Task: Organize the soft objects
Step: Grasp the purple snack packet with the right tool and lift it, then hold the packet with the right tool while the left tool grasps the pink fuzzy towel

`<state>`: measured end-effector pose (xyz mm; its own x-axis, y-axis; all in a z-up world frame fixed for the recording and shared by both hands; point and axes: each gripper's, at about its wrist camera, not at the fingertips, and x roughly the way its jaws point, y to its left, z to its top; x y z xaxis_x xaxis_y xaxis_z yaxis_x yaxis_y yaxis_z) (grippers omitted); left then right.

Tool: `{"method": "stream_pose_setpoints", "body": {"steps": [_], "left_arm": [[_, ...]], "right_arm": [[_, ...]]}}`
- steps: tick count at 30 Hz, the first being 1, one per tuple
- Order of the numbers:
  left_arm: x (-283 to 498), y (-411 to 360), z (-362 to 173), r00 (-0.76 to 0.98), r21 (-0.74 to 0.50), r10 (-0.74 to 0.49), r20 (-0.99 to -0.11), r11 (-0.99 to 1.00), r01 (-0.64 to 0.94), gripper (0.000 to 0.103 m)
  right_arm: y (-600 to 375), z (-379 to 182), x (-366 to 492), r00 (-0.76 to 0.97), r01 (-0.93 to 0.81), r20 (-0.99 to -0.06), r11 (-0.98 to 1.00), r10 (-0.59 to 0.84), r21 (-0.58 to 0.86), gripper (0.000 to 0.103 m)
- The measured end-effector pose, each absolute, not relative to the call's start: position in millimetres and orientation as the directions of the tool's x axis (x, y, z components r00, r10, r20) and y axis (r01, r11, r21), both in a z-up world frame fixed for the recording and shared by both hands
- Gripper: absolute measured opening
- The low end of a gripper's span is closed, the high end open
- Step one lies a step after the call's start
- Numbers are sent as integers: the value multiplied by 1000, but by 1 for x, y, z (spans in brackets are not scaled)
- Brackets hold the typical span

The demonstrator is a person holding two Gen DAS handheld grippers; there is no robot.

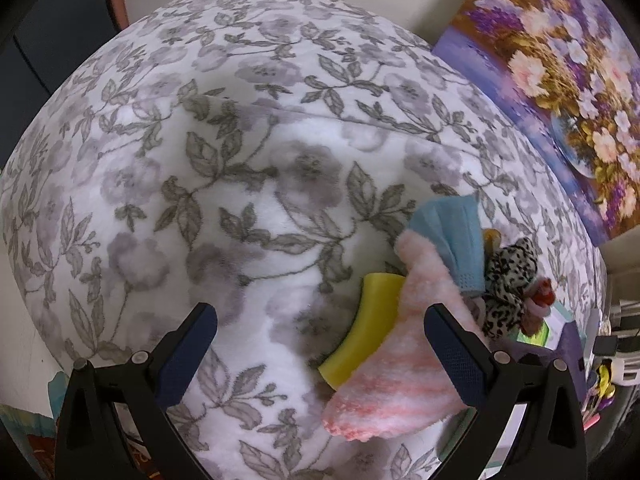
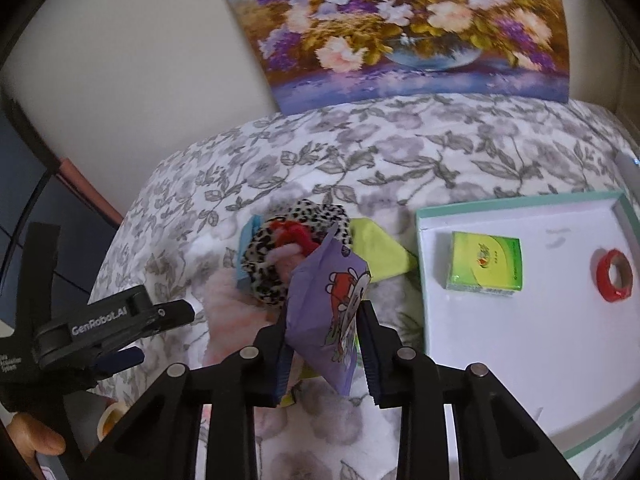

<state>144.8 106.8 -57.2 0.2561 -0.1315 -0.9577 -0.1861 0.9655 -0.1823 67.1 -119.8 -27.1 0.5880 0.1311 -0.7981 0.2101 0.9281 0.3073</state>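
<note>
Your left tool (image 1: 320, 360) hangs over the floral blanket (image 1: 224, 184) with its jaws spread wide and nothing between them. Just to its right lies the heap of soft things: a yellow sponge (image 1: 370, 328) partly under a pink fuzzy cloth (image 1: 394, 372), a blue face mask (image 1: 452, 232) on the far edge of that cloth, and a leopard-print scrunchie (image 1: 508, 284) beside the mask.

Your right tool (image 2: 322, 334) is clamped on a purple cartoon-printed packet (image 2: 326, 312), which stands tilted between its pads, held in front of the scrunchie and a lime-green cloth (image 2: 380, 252).

Further right lies a white tray (image 2: 520, 360) with a mint rim, holding a green tissue pack (image 2: 486, 262) and, well apart, a red tape roll (image 2: 614, 274). A flower painting (image 2: 400, 28) leans against the far wall.
</note>
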Motion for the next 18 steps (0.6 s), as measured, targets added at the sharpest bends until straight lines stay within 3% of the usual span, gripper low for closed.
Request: {"method": "stream_pose_setpoints", "body": {"steps": [12, 18], "left_arm": [[138, 73, -56, 241, -197, -172, -955, 977, -81, 100], [137, 55, -70, 194, -176, -167, -967, 984, -28, 62]], "right_arm": [[-128, -26, 64, 573, 228, -807, 919, 141, 322, 31], [-131, -31, 64, 549, 242, -824, 917, 140, 317, 31]]}}
